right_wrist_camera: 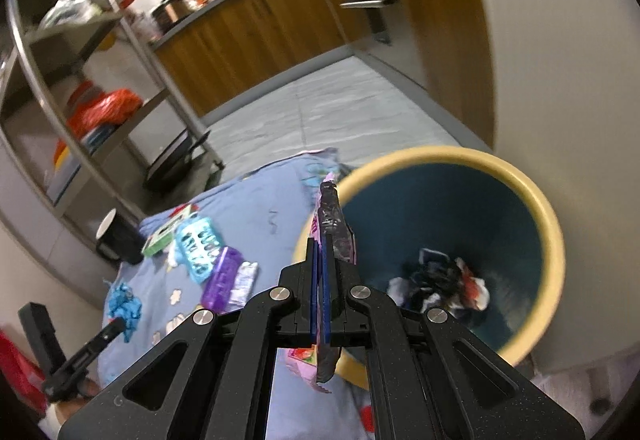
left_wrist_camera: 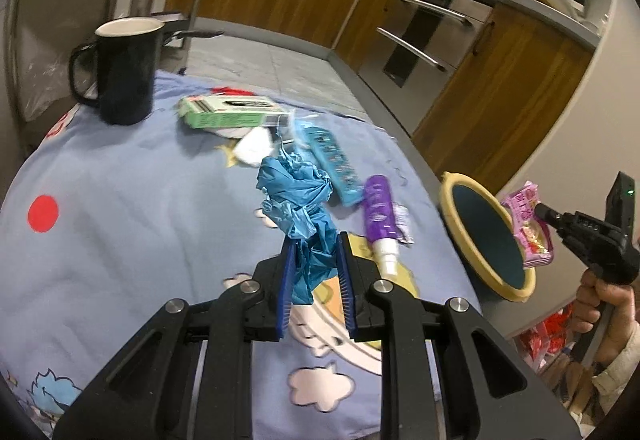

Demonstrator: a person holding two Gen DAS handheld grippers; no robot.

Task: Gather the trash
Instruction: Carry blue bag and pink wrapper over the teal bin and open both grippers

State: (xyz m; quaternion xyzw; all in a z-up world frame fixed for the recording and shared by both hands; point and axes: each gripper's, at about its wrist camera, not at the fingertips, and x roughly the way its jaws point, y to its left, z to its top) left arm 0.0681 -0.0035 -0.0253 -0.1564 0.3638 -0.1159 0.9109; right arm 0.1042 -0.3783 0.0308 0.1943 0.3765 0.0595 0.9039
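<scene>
Left tool (left_wrist_camera: 316, 252): clamped on crumpled blue plastic bag (left_wrist_camera: 298, 199), raised above tabletop (left_wrist_camera: 120, 199). Right tool (right_wrist_camera: 320, 252): closed on pink snack wrapper (right_wrist_camera: 334, 224) at bin (right_wrist_camera: 554, 240) rim. Right-wrist view alone shows trash inside bin. Purple bottle (left_wrist_camera: 380, 215) lies beside bin.

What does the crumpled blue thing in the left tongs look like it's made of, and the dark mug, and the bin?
Crumpled blue thing: thin plastic film, maybe a bag or glove; it wrinkles sharply and has a slight sheen. Dark mug: likely glazed ceramic, with glossy reflections and a pale interior. Bin: probably moulded plastic, given its smooth matte cream rim and teal inside.
</scene>
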